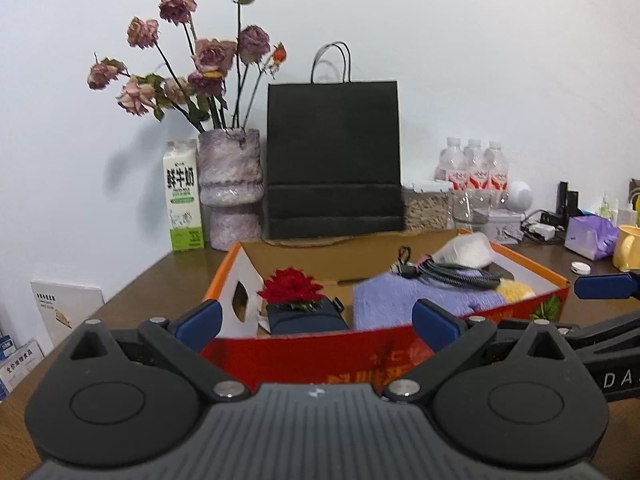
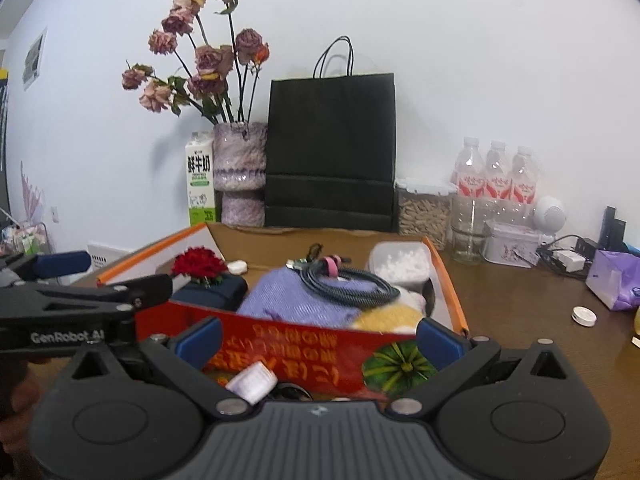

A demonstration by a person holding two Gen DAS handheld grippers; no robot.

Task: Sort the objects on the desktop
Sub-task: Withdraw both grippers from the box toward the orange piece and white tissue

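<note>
A red and orange cardboard box (image 1: 320, 354) (image 2: 304, 346) sits on the brown desk, right in front of both grippers. Inside lie a red rose (image 1: 292, 288) (image 2: 196, 264) on a dark blue case, a purple cloth (image 1: 404, 300) (image 2: 296, 300), a coiled black cable (image 1: 460, 274) (image 2: 348, 286), a yellow soft item (image 2: 388, 316) and a white plastic tub (image 2: 400, 264). My left gripper (image 1: 318, 326) (image 2: 128, 272) is open at the box's near wall. My right gripper (image 2: 319, 340) (image 1: 600, 308) is also open there. A small pale packet (image 2: 252, 382) lies low between its fingers, not gripped.
Along the back wall stand a milk carton (image 1: 182, 200), a vase of dried roses (image 1: 230, 188), a black paper bag (image 1: 334, 160), a seed container (image 2: 422, 210), a glass (image 2: 468, 236) and water bottles (image 2: 496, 176). A purple tissue pack (image 2: 612, 276) and a white round case (image 2: 583, 315) lie at the right.
</note>
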